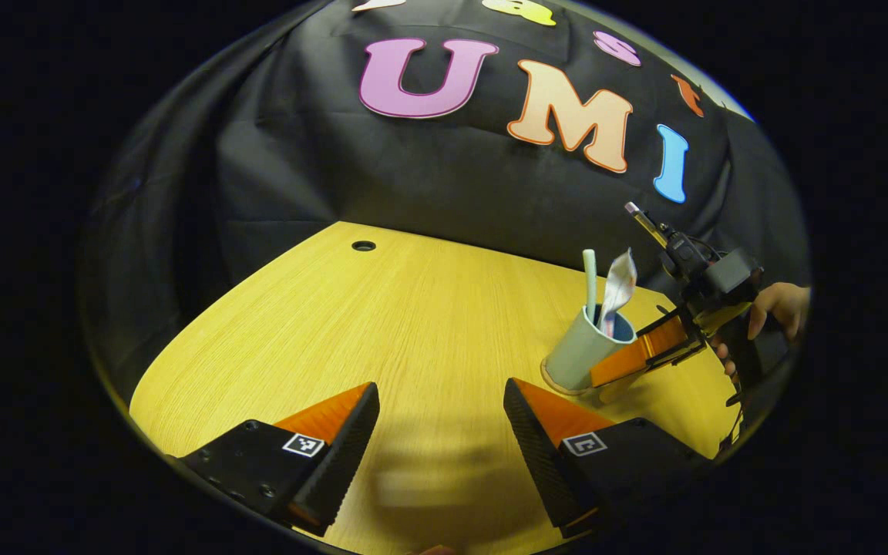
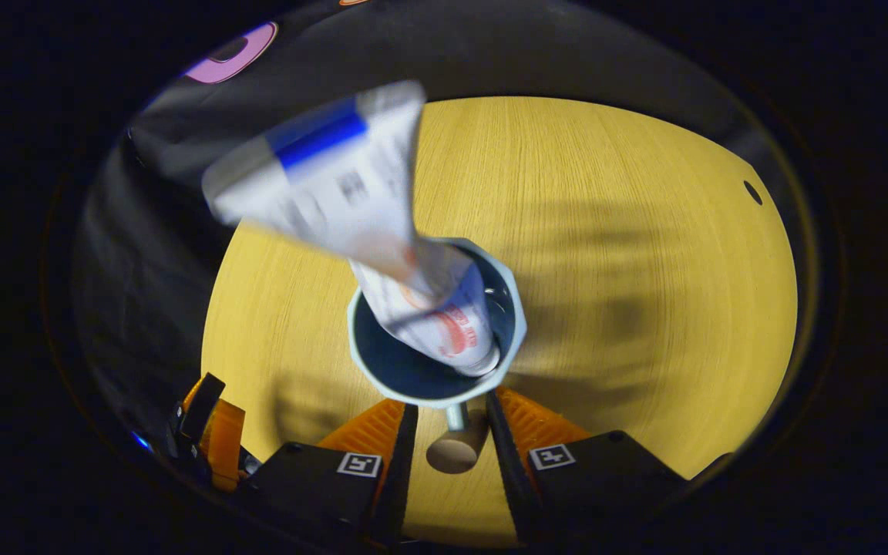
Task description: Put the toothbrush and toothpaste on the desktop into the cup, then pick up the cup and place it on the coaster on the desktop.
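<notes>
- The desktop [image 1: 413, 324] is yellow wood with a fine straight grain, and it takes the lower half of the left gripper view; a black cloth wall with folds stands behind it.
- A small round hole [image 1: 364, 246] is in the wood near the far edge, at the upper left of the board.
- The left gripper [image 1: 441, 416] is at the bottom centre of its own view, its two fingers wide apart and nothing between them, only bare wood with a soft shadow.
- The cup [image 1: 576, 356] stands at the right of this view. It is pale grey-green outside and dark blue inside, and its rim has flat facets.
- Under the cup a thin round tan edge shows, the coaster [image 1: 560, 388]; the cup seems to sit on it.
- The toothbrush [image 1: 590, 281], a pale straight handle, and the toothpaste [image 1: 618, 287], a flat crimped tube, stand up out of the cup.
- In the right gripper view, the toothpaste leans to the upper left, out over the rim.
- The right gripper [image 2: 448, 439] has its fingers close together on each side of the cup's handle, just below the rim; whether both really press on it I cannot tell.
- A hand [image 1: 775, 304] holds this gripper at the right edge of the left gripper view.
- Much open wood lies left of the cup.
</notes>
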`<state>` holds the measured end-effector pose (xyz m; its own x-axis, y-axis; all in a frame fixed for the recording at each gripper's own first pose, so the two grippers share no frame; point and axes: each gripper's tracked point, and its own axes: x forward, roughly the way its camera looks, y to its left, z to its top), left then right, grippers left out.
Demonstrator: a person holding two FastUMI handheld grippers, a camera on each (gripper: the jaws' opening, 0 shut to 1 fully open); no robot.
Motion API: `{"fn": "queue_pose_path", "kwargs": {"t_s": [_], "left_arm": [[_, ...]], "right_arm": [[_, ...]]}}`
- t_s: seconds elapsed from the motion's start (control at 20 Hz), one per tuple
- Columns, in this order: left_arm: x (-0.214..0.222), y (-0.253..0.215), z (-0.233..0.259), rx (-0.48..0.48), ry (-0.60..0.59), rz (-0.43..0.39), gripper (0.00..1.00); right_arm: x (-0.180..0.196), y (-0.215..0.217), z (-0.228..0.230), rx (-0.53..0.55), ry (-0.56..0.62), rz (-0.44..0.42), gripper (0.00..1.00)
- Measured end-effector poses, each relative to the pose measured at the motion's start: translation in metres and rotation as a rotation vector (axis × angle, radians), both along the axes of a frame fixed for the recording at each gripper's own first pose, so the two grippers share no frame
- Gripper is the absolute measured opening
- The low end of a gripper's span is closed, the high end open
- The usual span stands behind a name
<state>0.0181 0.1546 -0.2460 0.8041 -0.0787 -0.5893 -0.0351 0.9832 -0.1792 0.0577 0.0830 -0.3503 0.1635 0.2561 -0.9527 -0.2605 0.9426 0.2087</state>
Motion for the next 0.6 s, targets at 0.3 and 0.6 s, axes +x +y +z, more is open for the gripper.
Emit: {"fn": "queue_pose_path", "kwargs": {"t_s": [0.3, 0.6], "left_arm": [[0.011, -0.032, 0.011, 0.007, -0.020, -0.071, 0.96], [0.023, -0.083, 0.040, 0.012, -0.085, -0.140, 0.95]], "right_arm": [[0.008, -0.012, 0.026, 0.036, -0.113, 0.022, 0.79], [0.019, -0.046, 0.078, 0.094, -0.383, 0.069, 0.99]]}}
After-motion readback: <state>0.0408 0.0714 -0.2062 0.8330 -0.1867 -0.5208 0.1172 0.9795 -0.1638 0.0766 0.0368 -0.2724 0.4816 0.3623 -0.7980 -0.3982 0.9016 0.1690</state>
